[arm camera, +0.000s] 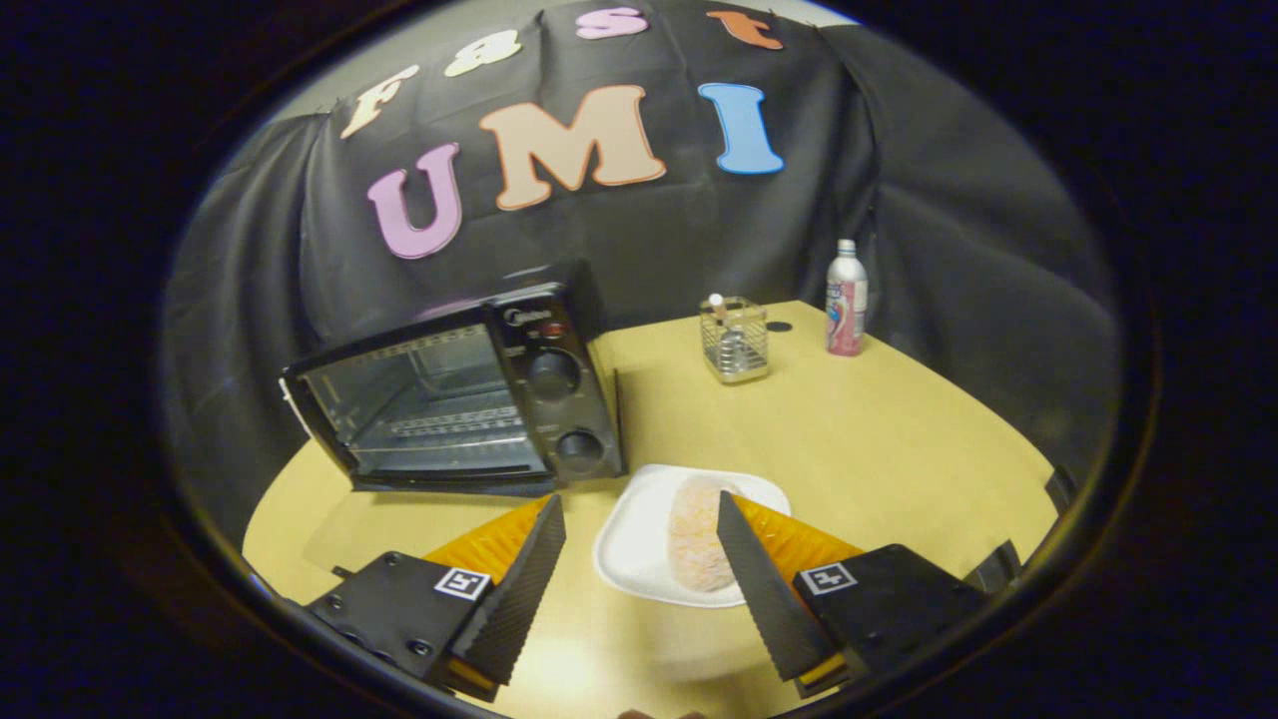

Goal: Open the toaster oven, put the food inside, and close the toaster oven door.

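Black toaster oven [449, 399] looks shut; nothing done yet.
Your tool [639, 519] is released, bread [694, 534] on plate [629, 549] between fingers.

Black toaster oven [454, 394] — white plate [639, 539] — pink bottle [846, 300].

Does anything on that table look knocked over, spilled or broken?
Nothing stands out. The toaster oven sits closed on the table, the food lies on its white plate, and the wire holder and bottle stand upright. The hand-held gripper hangs open over the plate.
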Demonstrator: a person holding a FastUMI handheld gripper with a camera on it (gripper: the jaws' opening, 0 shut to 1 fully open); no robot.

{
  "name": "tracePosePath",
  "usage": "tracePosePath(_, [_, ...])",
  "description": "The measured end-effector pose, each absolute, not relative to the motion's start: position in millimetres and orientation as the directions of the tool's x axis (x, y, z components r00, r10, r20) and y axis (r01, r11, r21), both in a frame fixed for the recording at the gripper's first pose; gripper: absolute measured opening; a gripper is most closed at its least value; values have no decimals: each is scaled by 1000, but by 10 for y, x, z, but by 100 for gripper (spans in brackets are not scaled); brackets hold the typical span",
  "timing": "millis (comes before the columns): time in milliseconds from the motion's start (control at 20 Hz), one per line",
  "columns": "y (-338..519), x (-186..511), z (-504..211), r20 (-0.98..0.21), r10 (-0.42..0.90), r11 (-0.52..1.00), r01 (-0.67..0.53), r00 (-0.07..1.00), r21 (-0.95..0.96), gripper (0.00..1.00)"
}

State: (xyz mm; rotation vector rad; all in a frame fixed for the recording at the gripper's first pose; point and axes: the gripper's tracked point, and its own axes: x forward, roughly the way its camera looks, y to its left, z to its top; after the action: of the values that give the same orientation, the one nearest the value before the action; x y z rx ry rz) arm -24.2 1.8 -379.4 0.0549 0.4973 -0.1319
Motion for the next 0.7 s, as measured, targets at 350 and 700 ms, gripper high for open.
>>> tracePosePath(350, [-250,-145,-4185,-551,-156,981,196,820,14,96])
tracePosePath(700, [-249,-15,-4403,-582,-160,981,195,797,-4,93])
